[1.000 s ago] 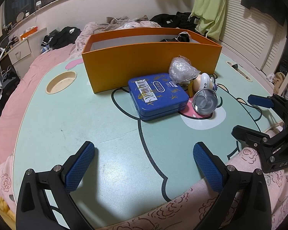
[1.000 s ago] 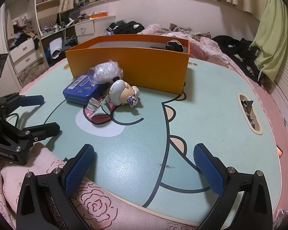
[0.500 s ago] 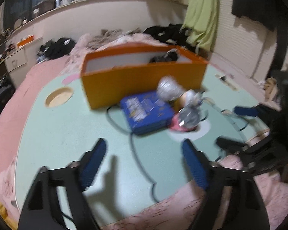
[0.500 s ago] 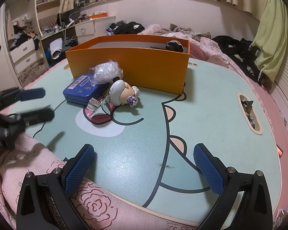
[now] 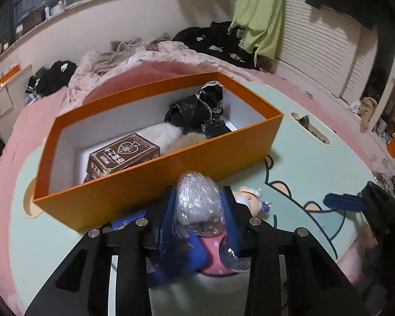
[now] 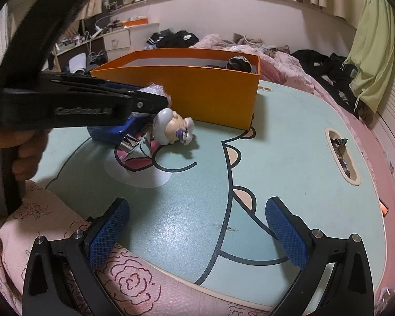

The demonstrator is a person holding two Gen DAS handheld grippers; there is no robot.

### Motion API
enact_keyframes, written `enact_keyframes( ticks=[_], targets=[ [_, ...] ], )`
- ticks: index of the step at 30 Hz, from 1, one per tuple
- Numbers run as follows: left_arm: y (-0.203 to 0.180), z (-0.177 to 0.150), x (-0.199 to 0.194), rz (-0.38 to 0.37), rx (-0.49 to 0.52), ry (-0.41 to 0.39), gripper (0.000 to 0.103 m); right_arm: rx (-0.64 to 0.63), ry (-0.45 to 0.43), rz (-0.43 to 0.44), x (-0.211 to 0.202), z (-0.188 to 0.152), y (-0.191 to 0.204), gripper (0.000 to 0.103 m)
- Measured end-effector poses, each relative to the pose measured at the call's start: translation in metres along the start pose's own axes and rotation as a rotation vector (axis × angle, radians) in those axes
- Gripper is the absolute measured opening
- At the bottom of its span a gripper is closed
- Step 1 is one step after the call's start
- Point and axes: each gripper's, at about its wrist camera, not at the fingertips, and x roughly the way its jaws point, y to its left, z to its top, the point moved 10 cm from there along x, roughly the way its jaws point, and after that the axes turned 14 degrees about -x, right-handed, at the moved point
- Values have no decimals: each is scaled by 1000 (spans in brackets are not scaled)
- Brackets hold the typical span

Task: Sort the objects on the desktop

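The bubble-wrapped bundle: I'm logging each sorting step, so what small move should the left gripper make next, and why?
Probably lift it and carry it forward over the orange box. The left gripper has just been closing, with the bubble-wrapped bundle between its pads, and the open box lies directly ahead.

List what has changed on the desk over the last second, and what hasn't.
The left gripper has moved forward from the near edge of the table to the pile in front of the orange box; its jaws have just been closing around the bubble-wrapped bundle, and the pads now press its sides. The right gripper has stayed open and in place. The blue tin and toy figure have not moved.
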Motion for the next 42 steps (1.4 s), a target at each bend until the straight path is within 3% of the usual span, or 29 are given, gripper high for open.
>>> enact_keyframes(
  ticks=[5, 12, 15, 19, 23, 24, 27, 42],
  targets=[
    [-1, -2, -10, -51, -13, -29, 32, 0, 0, 0, 0, -1, 0, 103],
    [-6, -12, -80, -174, -27, -136, 32, 0, 0, 0, 0, -1, 0, 103],
    [3, -42, -89, -149, -7, -104, 32, 0, -1, 0, 0, -1, 0, 103],
    [31, -76, -76, -84, -58, -37, 32, 0, -1, 0, 0, -1, 0, 103],
    [40, -88, -61, -64, -79, 0, 34, 0, -1, 0, 0, -2, 0, 103],
    [39, -89, -57, -49, -70, 9, 38, 1, -1, 0, 0, -2, 0, 103],
    [34, -94, -52, 25, -14, 5, 93, 1, -2, 1, 0, -2, 0, 103],
    [35, -94, -52, 38, -22, -5, 93, 5, -6, 4, 0, -1, -1, 103]
  ],
)
